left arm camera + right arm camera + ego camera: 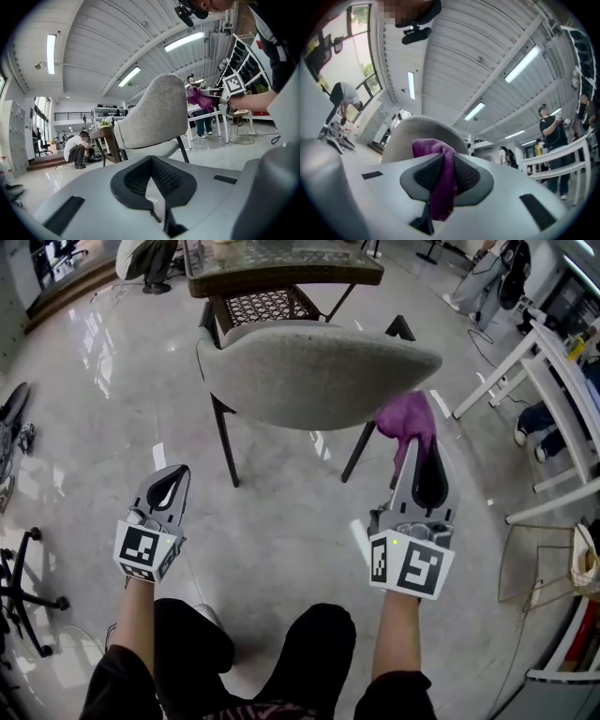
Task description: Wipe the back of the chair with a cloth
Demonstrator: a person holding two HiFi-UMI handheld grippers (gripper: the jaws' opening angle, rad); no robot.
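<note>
The grey upholstered chair back point(319, 371) curves across the head view, just ahead of both grippers. My right gripper point(424, 457) is shut on a purple cloth point(409, 420), whose bunched top touches the right end of the chair back. In the right gripper view the cloth point(440, 180) hangs pinched between the jaws, with the chair back point(410, 133) close behind it. My left gripper point(171, 486) is shut and holds nothing; it is low and left of the chair, apart from it. The left gripper view shows the chair point(154, 112) from the side and the cloth point(197, 97) beyond it.
A glass-topped table point(281, 268) with a wicker base stands right behind the chair. White frame tables point(553, 381) line the right side. An office chair base point(23, 587) sits at the left edge. A person crouches point(77, 147) in the distance. The chair's dark legs point(225, 442) splay outward.
</note>
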